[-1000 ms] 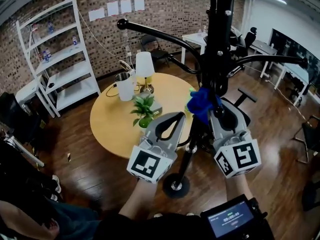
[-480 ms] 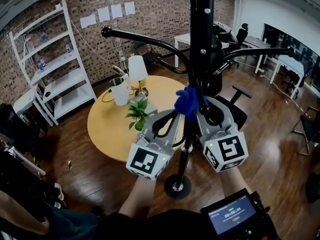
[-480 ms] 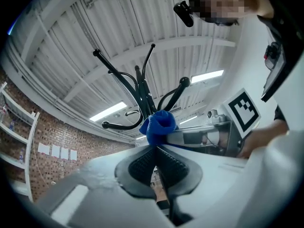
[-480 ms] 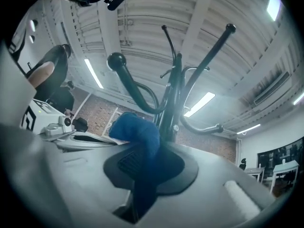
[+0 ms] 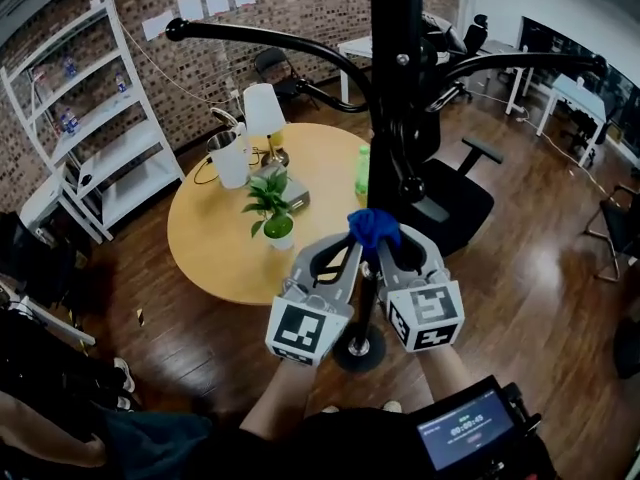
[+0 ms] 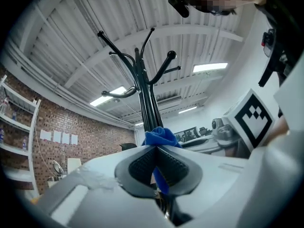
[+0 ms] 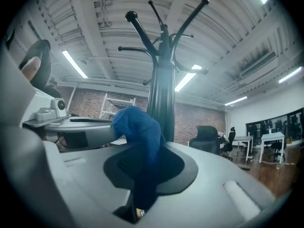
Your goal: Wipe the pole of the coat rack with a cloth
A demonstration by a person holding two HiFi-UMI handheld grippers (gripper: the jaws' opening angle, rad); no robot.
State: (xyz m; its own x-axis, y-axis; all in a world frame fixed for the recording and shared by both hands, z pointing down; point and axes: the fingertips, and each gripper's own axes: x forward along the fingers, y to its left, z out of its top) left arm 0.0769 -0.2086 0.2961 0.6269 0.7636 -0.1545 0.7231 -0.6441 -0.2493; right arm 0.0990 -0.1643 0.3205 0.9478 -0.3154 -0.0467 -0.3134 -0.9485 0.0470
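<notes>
Brick wall [image 5: 310, 18] behind. My left gripper [image 5: 352, 248] and right gripper [image 5: 388, 248] are both closed tight on the crumpled blue cloth [image 5: 374, 226], against the black metal coat-rack pole [image 5: 395, 118]. I'd press evenly, stroking lengthwise.

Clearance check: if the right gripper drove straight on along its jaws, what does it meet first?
Shut on the bunched blue cloth, the right gripper points at the black metal coat rack pole just beyond; it would likely press the cloth onto that pole first. Gap unclear.

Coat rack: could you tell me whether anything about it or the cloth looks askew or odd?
Nothing stands out: the rack stands upright, and the left claw and right claw pinch the cloth at its pole.
</notes>
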